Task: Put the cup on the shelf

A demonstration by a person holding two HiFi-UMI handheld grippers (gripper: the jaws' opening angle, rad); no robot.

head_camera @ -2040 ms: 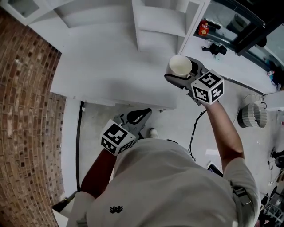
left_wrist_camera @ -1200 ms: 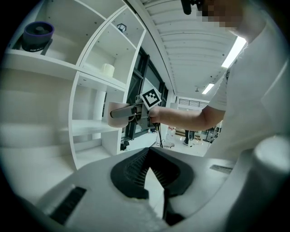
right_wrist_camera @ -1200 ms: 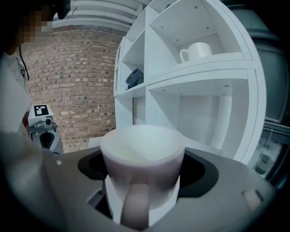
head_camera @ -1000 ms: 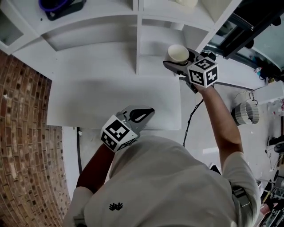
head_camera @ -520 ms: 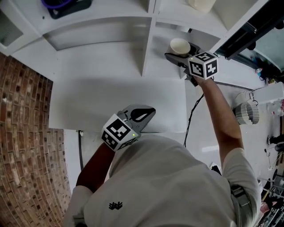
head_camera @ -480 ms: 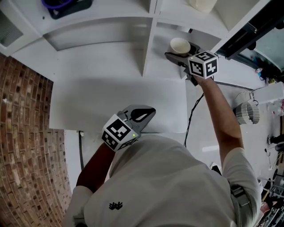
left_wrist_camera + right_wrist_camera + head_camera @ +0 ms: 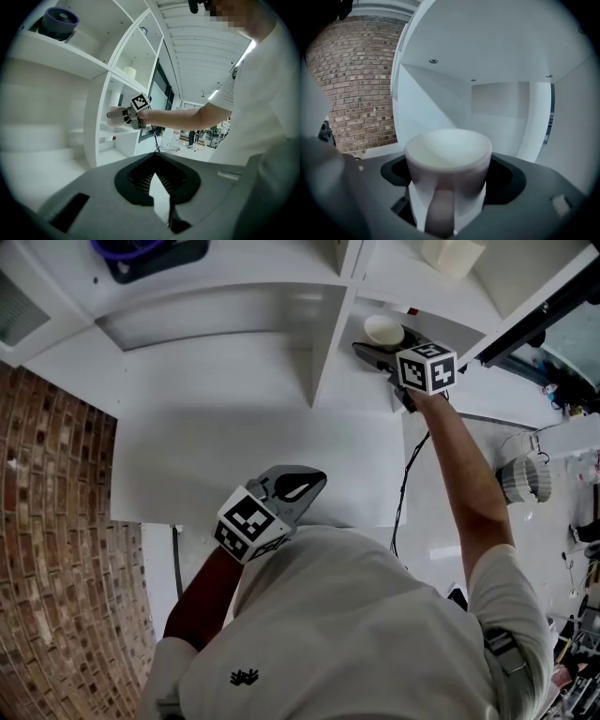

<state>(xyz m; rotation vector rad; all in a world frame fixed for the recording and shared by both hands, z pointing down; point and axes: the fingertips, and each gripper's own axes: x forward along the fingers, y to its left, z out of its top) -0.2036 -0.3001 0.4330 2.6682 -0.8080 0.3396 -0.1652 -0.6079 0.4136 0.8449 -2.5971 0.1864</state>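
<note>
A white cup (image 7: 383,330) with its handle toward the camera (image 7: 447,173) is upright between the jaws of my right gripper (image 7: 378,346), which is shut on it. The cup is inside the lower right compartment of the white shelf unit (image 7: 330,343), a little above the compartment floor; the back wall (image 7: 501,112) is close ahead. From the left gripper view, the right gripper (image 7: 123,115) reaches into that compartment. My left gripper (image 7: 298,486) hangs low by the person's chest near the table's front edge, shut and empty (image 7: 157,199).
A white table (image 7: 253,460) stands below the shelves. On upper shelves sit a dark purple-rimmed object (image 7: 141,251) and a cream container (image 7: 452,254). A brick wall (image 7: 56,521) runs along the left. A white wire object (image 7: 525,479) and cables lie on the floor at right.
My right gripper has carried the cup forward from above the table into the right shelf compartment. The left gripper has stayed by the table's front edge.
</note>
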